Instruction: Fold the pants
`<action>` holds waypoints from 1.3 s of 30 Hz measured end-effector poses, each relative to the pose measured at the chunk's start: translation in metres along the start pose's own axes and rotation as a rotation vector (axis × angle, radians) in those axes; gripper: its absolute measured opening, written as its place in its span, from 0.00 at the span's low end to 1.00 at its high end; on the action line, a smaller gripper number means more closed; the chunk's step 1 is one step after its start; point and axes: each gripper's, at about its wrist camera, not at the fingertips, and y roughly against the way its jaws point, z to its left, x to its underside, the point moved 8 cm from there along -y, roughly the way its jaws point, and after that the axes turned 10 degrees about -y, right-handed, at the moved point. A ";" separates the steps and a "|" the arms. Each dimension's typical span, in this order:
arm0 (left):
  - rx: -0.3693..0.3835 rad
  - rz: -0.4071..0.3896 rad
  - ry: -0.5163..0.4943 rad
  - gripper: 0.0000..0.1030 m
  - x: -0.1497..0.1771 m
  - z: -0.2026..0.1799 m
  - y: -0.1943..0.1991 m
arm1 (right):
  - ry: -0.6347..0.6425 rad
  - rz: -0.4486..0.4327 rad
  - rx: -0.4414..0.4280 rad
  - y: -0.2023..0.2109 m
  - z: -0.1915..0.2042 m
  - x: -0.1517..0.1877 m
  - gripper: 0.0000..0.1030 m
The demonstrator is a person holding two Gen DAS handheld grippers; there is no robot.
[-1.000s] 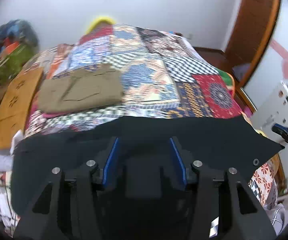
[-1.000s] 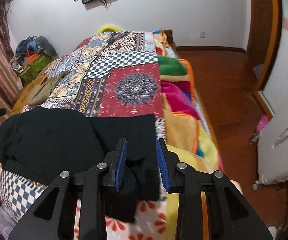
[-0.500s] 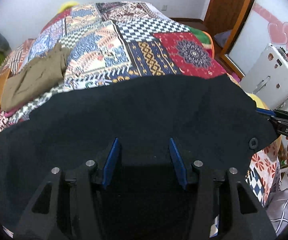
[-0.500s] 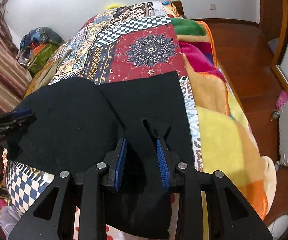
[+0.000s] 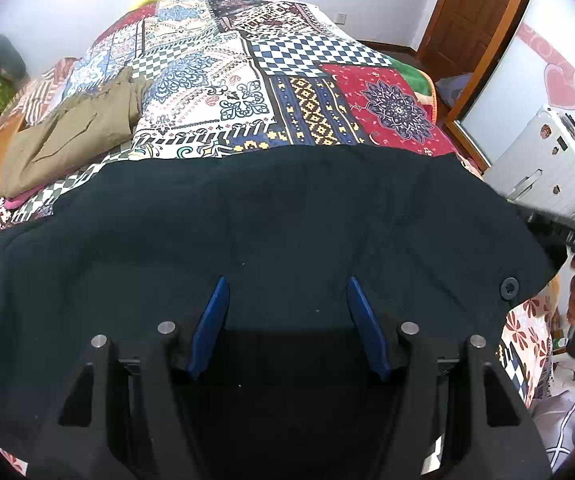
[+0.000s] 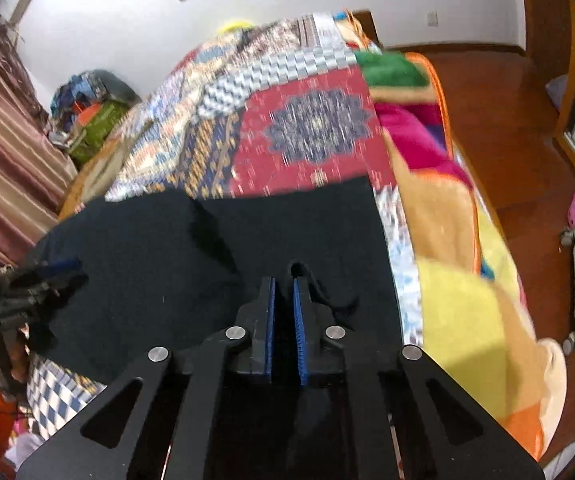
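Observation:
Black pants [image 5: 287, 220] lie spread across the near end of the bed; a button shows at their right edge [image 5: 509, 287]. My left gripper [image 5: 287, 292] is open, its blue pads wide apart over the black cloth. My right gripper [image 6: 283, 284] is shut, its blue pads pinching a bunched fold of the black pants [image 6: 191, 248] near their right edge. In the right wrist view the left gripper [image 6: 47, 276] shows at the far left over the pants' other edge. In the left wrist view the right gripper [image 5: 559, 232] shows at the right edge.
A patchwork quilt [image 5: 255, 92] covers the bed. Folded khaki pants [image 5: 71, 136] lie on its left side. A white appliance [image 5: 543, 160] and a wooden door [image 5: 475, 12] stand to the right. Bags [image 6: 87, 112] and a curtain [image 6: 3, 128] are at the left; wooden floor [image 6: 499, 92] at the right.
My right gripper has closed from open onto a fold of the black pants. The left gripper stayed open over the cloth, and the pants now lie lower and flatter on the bed.

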 end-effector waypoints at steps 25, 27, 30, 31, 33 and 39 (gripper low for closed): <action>-0.068 -0.089 0.000 0.60 -0.016 0.014 0.042 | 0.044 -0.165 0.212 0.031 -0.027 -0.045 0.12; -0.067 -0.094 0.000 0.60 -0.015 0.013 0.046 | 0.050 -0.167 0.192 0.041 -0.022 -0.042 0.16; -0.072 -0.090 -0.005 0.61 -0.008 0.013 0.053 | 0.079 -0.160 0.152 0.047 -0.006 -0.033 0.25; -0.075 -0.087 -0.007 0.61 -0.005 0.014 0.056 | 0.096 -0.153 0.132 0.047 0.002 -0.028 0.26; -0.075 -0.082 -0.010 0.61 0.003 0.015 0.062 | 0.130 -0.134 0.087 0.044 0.022 -0.017 0.27; -0.075 -0.042 -0.013 0.61 0.037 0.024 0.072 | 0.265 -0.043 -0.041 0.025 0.090 0.017 0.27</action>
